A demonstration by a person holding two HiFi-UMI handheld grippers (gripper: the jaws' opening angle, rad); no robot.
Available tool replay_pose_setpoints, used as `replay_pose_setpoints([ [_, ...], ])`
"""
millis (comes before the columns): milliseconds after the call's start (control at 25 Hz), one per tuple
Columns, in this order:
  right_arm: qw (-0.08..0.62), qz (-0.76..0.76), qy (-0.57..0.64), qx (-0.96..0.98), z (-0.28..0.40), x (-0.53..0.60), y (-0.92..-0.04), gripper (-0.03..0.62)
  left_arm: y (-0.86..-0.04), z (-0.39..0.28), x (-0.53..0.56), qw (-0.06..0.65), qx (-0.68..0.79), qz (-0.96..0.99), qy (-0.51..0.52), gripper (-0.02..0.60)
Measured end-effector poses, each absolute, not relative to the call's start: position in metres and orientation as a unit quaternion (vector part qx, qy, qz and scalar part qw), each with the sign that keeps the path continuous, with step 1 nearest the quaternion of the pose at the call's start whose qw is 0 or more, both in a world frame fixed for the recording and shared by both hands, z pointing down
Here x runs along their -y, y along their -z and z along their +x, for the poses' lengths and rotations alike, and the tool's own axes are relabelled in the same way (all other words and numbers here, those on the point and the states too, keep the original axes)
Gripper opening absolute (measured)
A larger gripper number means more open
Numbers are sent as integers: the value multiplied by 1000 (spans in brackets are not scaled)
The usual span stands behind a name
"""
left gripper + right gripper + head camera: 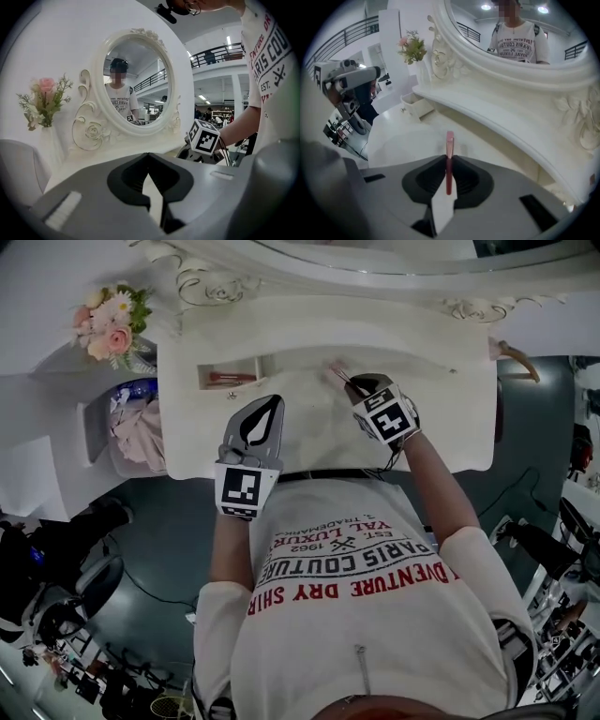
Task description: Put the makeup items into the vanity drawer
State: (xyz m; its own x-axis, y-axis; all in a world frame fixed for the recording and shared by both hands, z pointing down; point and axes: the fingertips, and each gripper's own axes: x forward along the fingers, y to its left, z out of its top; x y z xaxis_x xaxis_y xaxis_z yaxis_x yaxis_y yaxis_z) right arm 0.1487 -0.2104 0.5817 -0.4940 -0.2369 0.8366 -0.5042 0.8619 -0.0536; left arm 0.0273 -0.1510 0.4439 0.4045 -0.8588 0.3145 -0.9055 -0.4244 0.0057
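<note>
Wht vanity top [309,427], drawer [228,377] open, hall [220,70] bkgd

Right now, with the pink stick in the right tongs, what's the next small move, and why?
Probably carry the right tongs left toward the drawer: they are shut on the pink stick, and the drawer stands open, left of them.

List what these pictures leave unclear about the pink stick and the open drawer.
- Pink stick: its lower end is hidden between the right gripper's jaws in the right gripper view, and it is too small in the head view to name.
- Drawer: the reddish item inside is too small to identify in the head view, and the interior is too small to read in the right gripper view.
</note>
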Motion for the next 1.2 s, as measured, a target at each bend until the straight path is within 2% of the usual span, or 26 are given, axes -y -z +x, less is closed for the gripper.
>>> replay_pose_setpoints([
  [440,409,144,-58,899,0,198,-529,52,-427,-81,124,75,568,809,-131,8],
  [720,422,88,-7,902,-77,183,-528,52,-428,-145,106,83,595,789,-127,8],
  [1000,448,61,13,892,-114,173,-544,52,-434,-186,88,93,621,769,-125,8],
  [1200,442,66,9,894,-121,172,-541,54,-434,-195,83,94,626,765,-120,8],
])
